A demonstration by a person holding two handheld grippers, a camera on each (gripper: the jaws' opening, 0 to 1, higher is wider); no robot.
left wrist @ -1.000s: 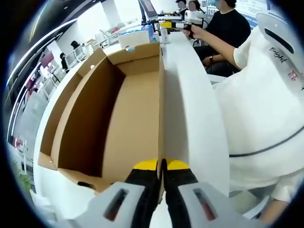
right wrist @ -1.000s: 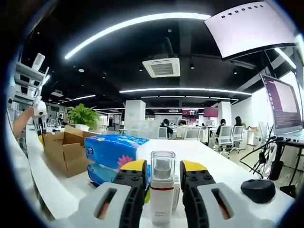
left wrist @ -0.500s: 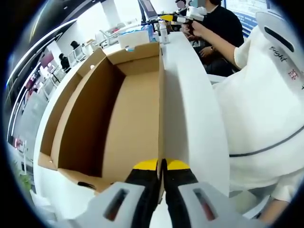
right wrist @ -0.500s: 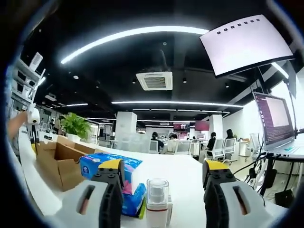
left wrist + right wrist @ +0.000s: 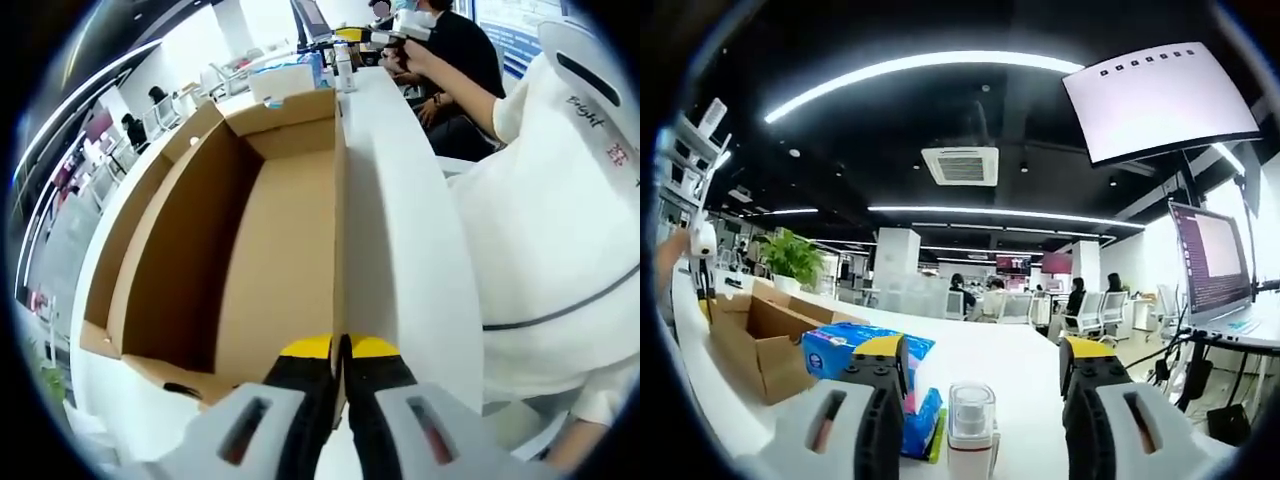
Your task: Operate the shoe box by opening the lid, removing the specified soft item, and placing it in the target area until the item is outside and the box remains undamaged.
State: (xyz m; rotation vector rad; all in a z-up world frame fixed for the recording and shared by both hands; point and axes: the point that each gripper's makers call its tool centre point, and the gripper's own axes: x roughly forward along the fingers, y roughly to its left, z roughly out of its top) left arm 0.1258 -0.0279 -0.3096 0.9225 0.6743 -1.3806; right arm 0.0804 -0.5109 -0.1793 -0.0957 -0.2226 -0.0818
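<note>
Box (image 5: 250, 250): plain brown cardboard, matt, raw cut edges, under my left gripper (image 5: 340, 350). Table (image 5: 400, 220): smooth white, slight sheen. My shirt (image 5: 560, 230): white cloth, soft folds. Ahead of my right gripper (image 5: 980, 365): tissue packs (image 5: 855, 345) in glossy printed plastic wrap; bottle (image 5: 970, 425) with clear plastic cap. My jaws: matt black, yellow-tipped; bodies smooth white plastic.

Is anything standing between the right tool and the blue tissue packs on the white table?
A small white bottle with a clear cap stands between the open right tool's jaws, close in front. The stacked blue tissue packs lie behind it to the left, partly hidden by one jaw.
</note>
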